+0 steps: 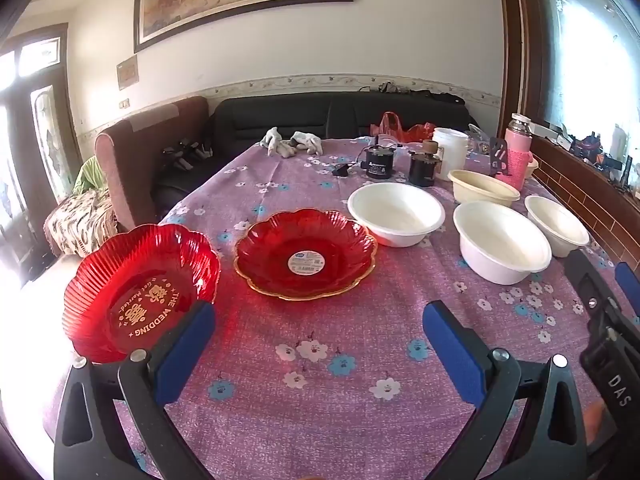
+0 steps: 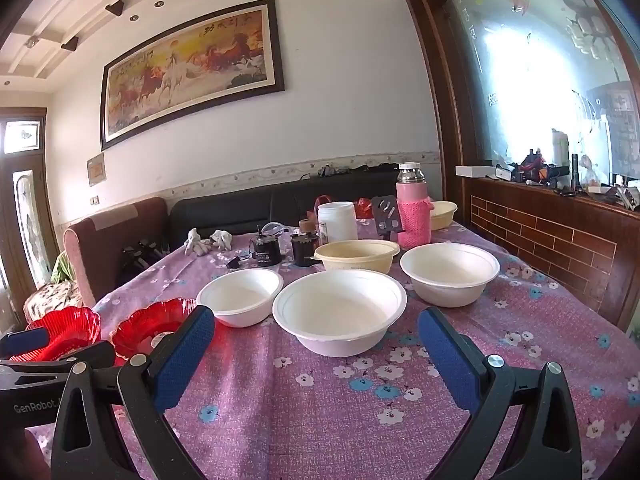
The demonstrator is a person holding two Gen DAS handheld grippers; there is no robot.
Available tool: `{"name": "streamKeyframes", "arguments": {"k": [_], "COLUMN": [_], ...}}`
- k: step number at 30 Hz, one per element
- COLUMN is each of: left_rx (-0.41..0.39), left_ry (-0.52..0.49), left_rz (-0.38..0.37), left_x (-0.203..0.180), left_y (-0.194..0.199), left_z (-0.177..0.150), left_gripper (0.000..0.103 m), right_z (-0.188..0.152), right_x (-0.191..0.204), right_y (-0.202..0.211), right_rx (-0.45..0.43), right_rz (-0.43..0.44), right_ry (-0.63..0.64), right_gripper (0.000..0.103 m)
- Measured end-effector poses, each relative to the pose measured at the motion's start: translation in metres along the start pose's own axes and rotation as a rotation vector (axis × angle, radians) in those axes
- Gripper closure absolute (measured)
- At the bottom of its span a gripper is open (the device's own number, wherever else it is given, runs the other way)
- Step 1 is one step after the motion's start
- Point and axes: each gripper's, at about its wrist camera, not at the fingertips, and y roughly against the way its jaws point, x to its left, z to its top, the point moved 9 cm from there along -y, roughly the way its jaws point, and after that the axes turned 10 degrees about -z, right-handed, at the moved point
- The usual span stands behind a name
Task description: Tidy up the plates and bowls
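Observation:
Two red scalloped plates sit on the purple flowered tablecloth: one with gold wedding lettering [image 1: 140, 292] at the left edge, one with a white sticker [image 1: 306, 254] in the middle. Three white bowls [image 1: 396, 214] [image 1: 502, 242] [image 1: 556, 224] stand to the right, with a cream bowl [image 1: 482, 188] behind them. My left gripper [image 1: 318, 320] is open and empty, above the cloth in front of the plates. My right gripper [image 2: 316, 330] is open and empty, in front of the middle white bowl [image 2: 340, 310]. The other white bowls [image 2: 240, 296] [image 2: 450, 274] flank it.
At the table's far end stand a pink flask [image 2: 412, 208], a white tub [image 2: 337, 222], two black cylinders [image 2: 266, 252], a cream bowl [image 2: 356, 256] and white gloves [image 2: 208, 242]. A dark sofa [image 1: 320, 114] and brown armchair [image 1: 136, 152] are behind. A brick-faced ledge [image 2: 552, 240] runs along the right.

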Motion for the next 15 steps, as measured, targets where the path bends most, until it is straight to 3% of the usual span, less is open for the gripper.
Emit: {"name": "streamKeyframes", "arguments": {"k": [15], "left_rx": [0.006], "left_ry": [0.064], "left_rz": [0.018], "left_x": [0.039], "left_y": [-0.006], "left_z": [-0.004], "left_gripper": [0.0], "right_z": [0.016], "right_x": [0.027], "right_y": [0.006], "right_rx": [0.049], "right_rz": [0.042], "right_ry": [-0.005], "right_gripper": [0.0]}}
